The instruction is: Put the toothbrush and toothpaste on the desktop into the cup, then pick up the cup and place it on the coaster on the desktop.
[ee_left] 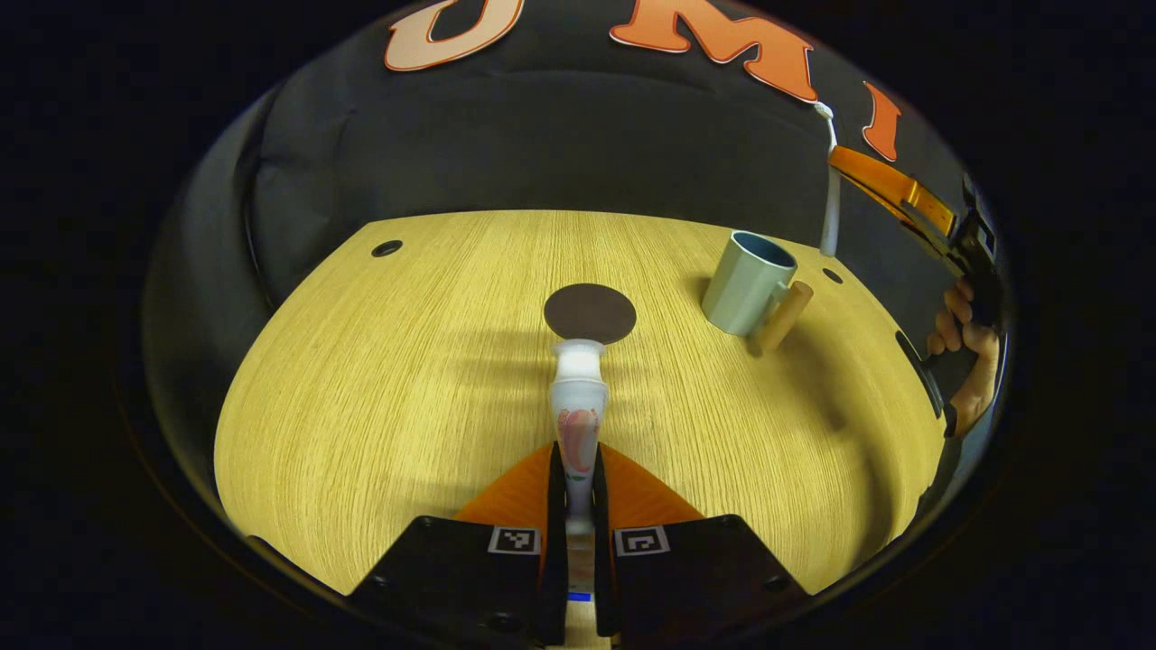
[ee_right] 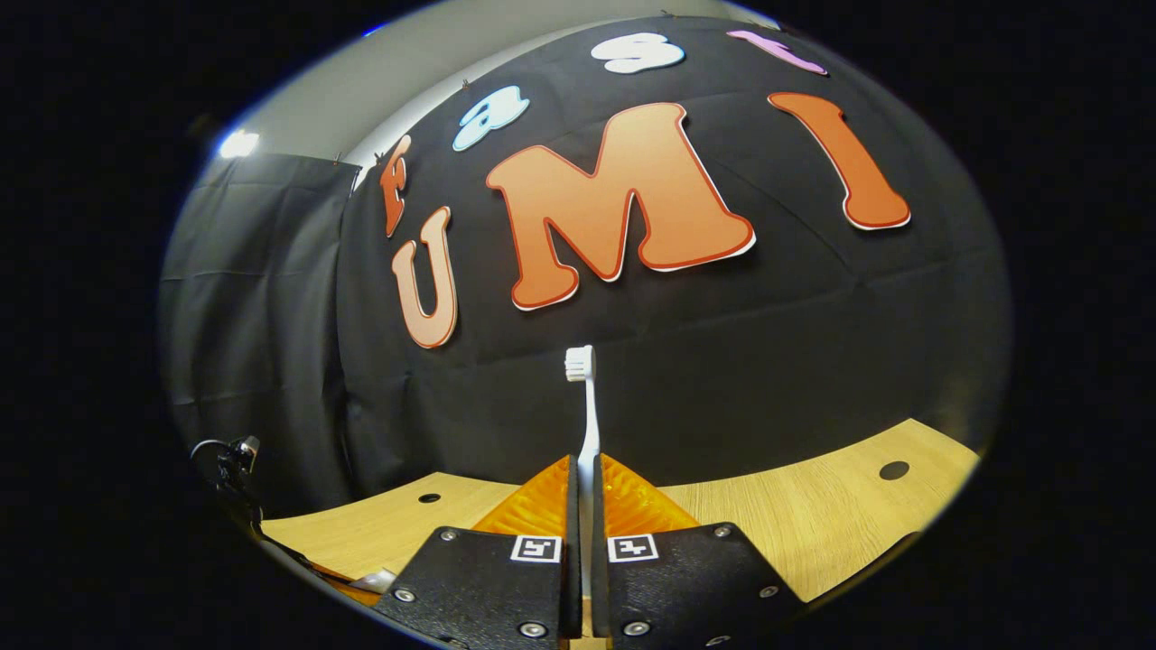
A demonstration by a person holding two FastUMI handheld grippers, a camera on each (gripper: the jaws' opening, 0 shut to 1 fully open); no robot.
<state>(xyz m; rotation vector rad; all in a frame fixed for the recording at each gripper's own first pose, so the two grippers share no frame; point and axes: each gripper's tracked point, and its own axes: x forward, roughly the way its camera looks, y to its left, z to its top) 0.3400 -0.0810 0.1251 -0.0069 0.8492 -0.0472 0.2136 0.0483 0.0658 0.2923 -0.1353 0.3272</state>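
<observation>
Clamped between the left gripper's (ee_left: 579, 469) two fingers in the left gripper view, the white toothpaste tube with a pink print (ee_left: 578, 406) points cap-first away from the camera, lifted above the pale wooden desktop (ee_left: 379, 379). Just beyond its cap lies the dark round flat coaster (ee_left: 590, 312), near the middle of the board. Farther right and a little farther off stands the pale green cup with a wooden handle (ee_left: 748, 282), tilted in the fisheye, its mouth open and its handle toward the near right. Bare wood spreads wide to the left of the tube as far as the rounded left edge, and a small dark hole (ee_left: 386, 247) sits near the far left corner.

At the far right edge, above the cup, the right gripper (ee_left: 844, 167) is held in a person's hand (ee_left: 966, 348) and pinches the white slim toothbrush (ee_left: 829, 212), which hangs down just beyond the cup's rim.

From the right gripper view, the right gripper (ee_right: 588, 487) grips the toothbrush (ee_right: 585, 406) by its handle, bristle head far and up against the black cloth wall (ee_right: 271, 361), with the desktop's far edge (ee_right: 813, 506) low behind it.
</observation>
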